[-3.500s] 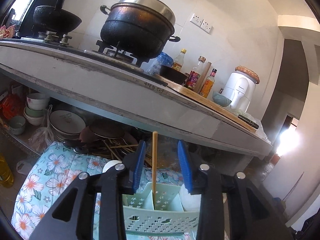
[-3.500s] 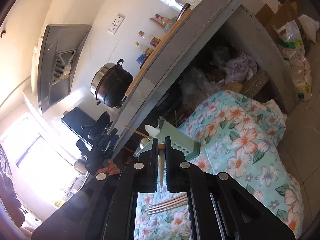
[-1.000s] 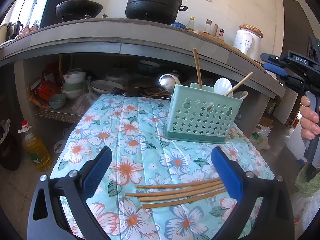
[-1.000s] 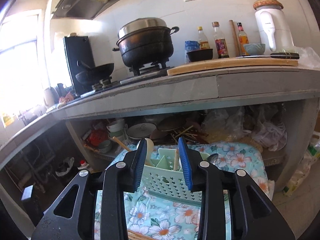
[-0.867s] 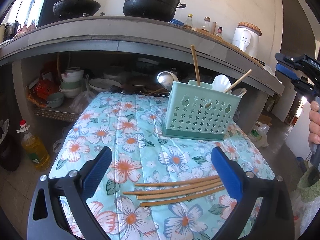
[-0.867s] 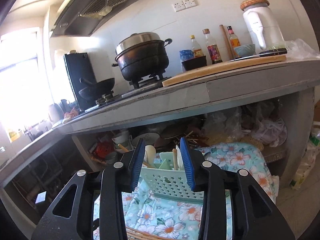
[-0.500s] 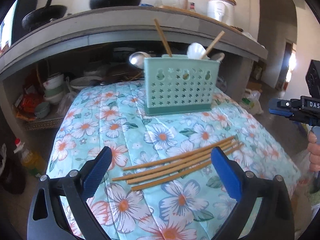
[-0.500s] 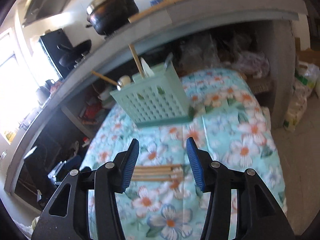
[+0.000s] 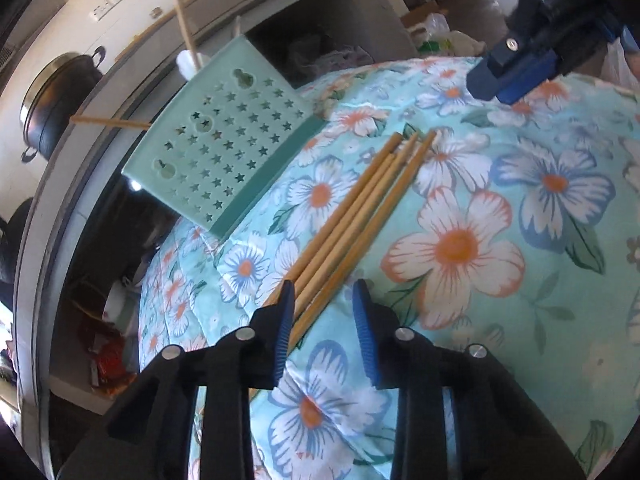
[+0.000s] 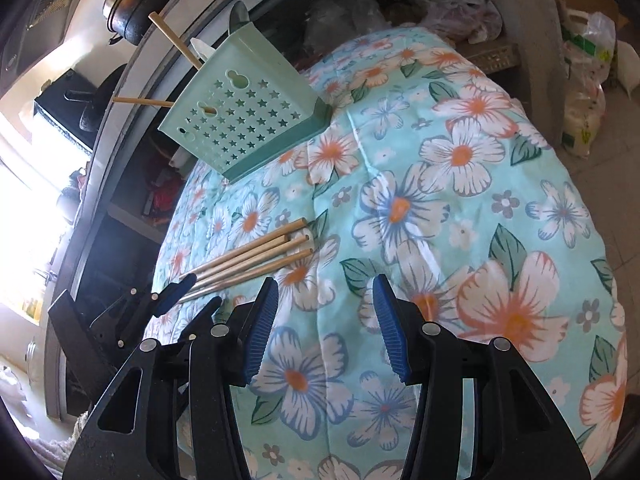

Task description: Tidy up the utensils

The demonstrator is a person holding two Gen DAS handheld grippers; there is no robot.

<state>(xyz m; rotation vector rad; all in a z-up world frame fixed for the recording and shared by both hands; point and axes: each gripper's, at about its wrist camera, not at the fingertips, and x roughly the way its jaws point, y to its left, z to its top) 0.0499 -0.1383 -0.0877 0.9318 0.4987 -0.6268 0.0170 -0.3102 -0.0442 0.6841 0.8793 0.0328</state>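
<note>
Near ends of chopsticks (image 9: 360,208) hidden behind left hand-held gripper (image 9: 324,312); jaws closing, narrow, sticks partly between, grip unclear. Right hand-held gripper (image 10: 324,324) mid-wide, nothing between. Sticks lie on floral cloth (image 10: 460,220); green caddy (image 10: 244,116) beyond, under kitchen bench (image 9: 52,184). Vs 1 s ago: both grippers lower, left was wide.

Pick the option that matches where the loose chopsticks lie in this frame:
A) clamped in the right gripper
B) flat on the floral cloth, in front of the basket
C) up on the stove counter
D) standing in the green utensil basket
B: the bundle of loose chopsticks lies flat on the floral cloth, nearer the cameras than the green star-holed utensil basket; the right gripper has only cloth between its pads.
</note>
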